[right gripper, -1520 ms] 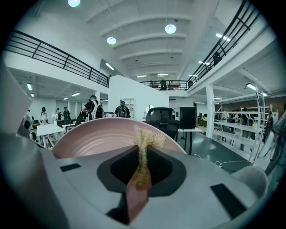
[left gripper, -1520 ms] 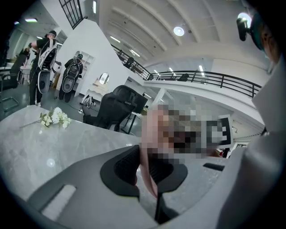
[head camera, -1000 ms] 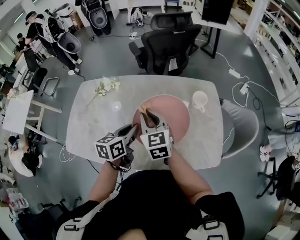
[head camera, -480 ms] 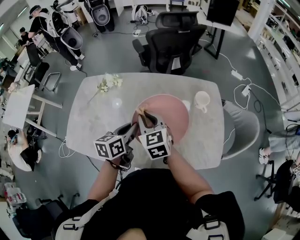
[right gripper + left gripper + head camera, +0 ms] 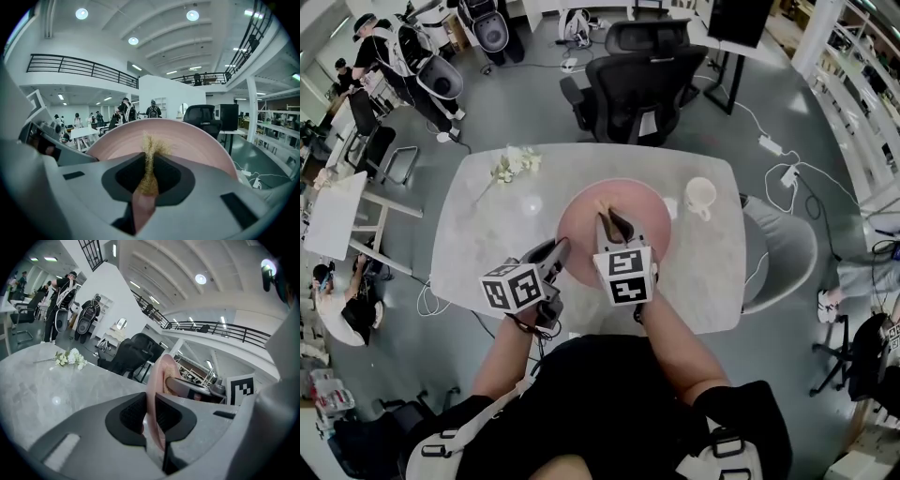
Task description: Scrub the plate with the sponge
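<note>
A round pink plate (image 5: 645,214) lies on the pale marble table (image 5: 487,239). My left gripper (image 5: 555,251) is shut on the plate's near-left rim; in the left gripper view the rim (image 5: 158,380) runs edge-on between the jaws of my left gripper (image 5: 151,414). My right gripper (image 5: 613,225) reaches over the plate and is shut on a thin sponge (image 5: 602,208). In the right gripper view the sponge (image 5: 150,159), yellow and fibrous with a pink back, sticks out of my right gripper (image 5: 149,176) against the plate's face (image 5: 197,140).
A white cup (image 5: 700,197) stands just right of the plate. A sprig of white flowers (image 5: 514,165) lies at the table's far left. A black office chair (image 5: 633,89) stands behind the table. People stand far off at the upper left.
My right gripper has carried the sponge from the plate's left part toward its middle. The left gripper's marker cube has shifted a little to the left, still holding the rim.
</note>
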